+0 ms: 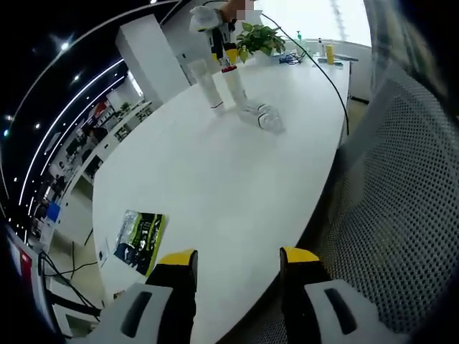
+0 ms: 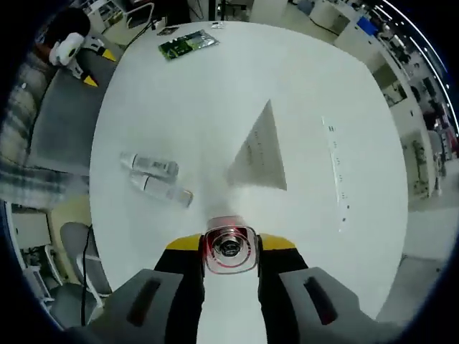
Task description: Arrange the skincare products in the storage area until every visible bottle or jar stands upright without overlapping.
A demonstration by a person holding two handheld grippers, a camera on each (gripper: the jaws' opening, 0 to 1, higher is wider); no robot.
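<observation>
A: Pinched between the jaws of the right gripper (image 2: 231, 247): a bottle with red-ringed cap (image 2: 229, 248), seen end-on from above. Held upright over the white worktop (image 2: 308, 93), probably for setting down on its base.

B: Confirmed in the left gripper view. Right gripper (image 1: 224, 56) far across the worktop (image 1: 215, 186), clamped on the cap end of that bottle (image 1: 234, 82), body hanging straight down. Base at or just above the surface; contact cannot be told.

A: Beside it?

B: One tall clear bottle (image 1: 206, 82) standing upright, just beside the held one. Likely the reference spot for the row.

A: Remaining items: two clear bottles lying on their sides, parallel, nearly touching (image 2: 149, 165) (image 2: 162, 189). Same pair visible as a clear heap near the standing ones (image 1: 262, 117). Not upright, so task judged unfinished.

B: Left gripper (image 1: 237, 261): jaws spread, nothing between them, parked at the near edge. Presumably kept clear until a lying bottle needs lifting.

A: Other items: green leaflet (image 2: 186, 44) at the far edge, potted plant (image 1: 259, 39) at the end of the worktop, mesh chair (image 1: 401, 215) alongside.
</observation>
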